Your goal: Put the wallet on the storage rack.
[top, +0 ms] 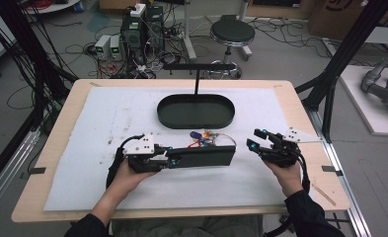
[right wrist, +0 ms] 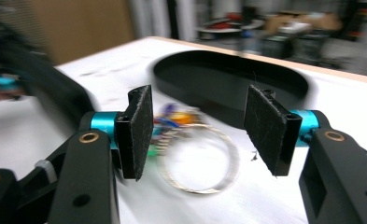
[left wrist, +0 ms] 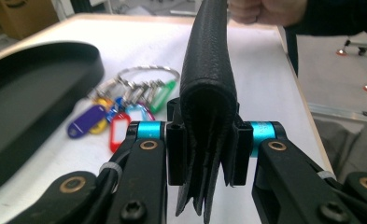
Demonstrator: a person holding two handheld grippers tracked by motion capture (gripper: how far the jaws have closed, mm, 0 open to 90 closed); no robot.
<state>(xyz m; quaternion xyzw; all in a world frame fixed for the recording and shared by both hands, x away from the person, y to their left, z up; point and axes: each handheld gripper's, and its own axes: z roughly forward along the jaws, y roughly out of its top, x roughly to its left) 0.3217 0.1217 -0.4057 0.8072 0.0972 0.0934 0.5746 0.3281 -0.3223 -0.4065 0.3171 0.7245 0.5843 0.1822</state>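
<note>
My left gripper point(top: 171, 157) is shut on one end of a long black leather wallet point(top: 204, 156), which lies level just above the white mat. In the left gripper view the wallet point(left wrist: 208, 70) stands on edge between the pads point(left wrist: 176, 149), its folded layers showing. A key ring with coloured tags point(top: 205, 137) lies just behind the wallet; its tags point(left wrist: 118, 119) and metal ring point(right wrist: 200, 161) show in both gripper views. My right gripper point(top: 254, 138) is open, to the right of the keys, with the ring seen between its pads point(right wrist: 139, 130).
A black oval tray point(top: 195, 111) with an upright T-shaped stand point(top: 197, 66) sits at the back centre of the white mat point(top: 107, 118). The wooden table edge point(top: 48, 148) borders the mat. Beyond it are a stool point(top: 232, 33), cables and electronics on the floor.
</note>
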